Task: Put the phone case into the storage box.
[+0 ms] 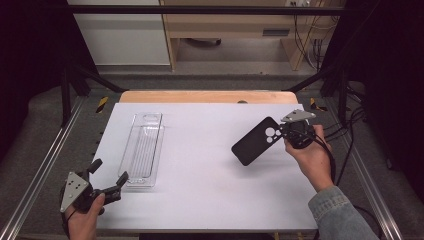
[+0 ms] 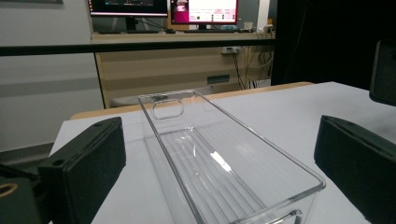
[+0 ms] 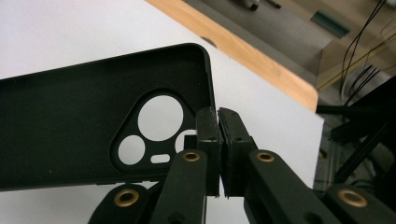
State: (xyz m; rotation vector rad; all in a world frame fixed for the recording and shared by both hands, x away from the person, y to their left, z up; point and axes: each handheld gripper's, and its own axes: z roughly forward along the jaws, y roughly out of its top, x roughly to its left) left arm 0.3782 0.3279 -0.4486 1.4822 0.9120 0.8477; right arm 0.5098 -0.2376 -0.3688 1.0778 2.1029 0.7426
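R gripper has jaws pinched shut on the black phone case, clamped on the thin side wall right by the camera-cutout corner. Right gripper view confirms: rim of the case sits sandwiched between the two pads, rest of the case sticks out to the left of the jaws, inner side facing the cam. Edge grip makes sense imo: case is thin and flat, so the wall is the only thing to bite.

Case is off the table, tilted, long end hanging down and away from the jaws toward table centre. Shadow under it, so prob no contact w/ the surface.

L gripper has jaws spread wide, nothing in them. Sits at the near end of the clear plastic bin. In left gripper view the bin runs straight out ahead between the two jaws, near end wall between the pads but not touching either. Looks like it's staged to steady the bin.

Bin is empty, long axis pointing away from the L jaws, handle slot at the far end.

Judgement: case is mid-carry, bin well apart from the R jaws. Next: swing the case over, level it w/ the bin's long axis so it drops in flat. Risk: thin wall slips or twists in the pinch.
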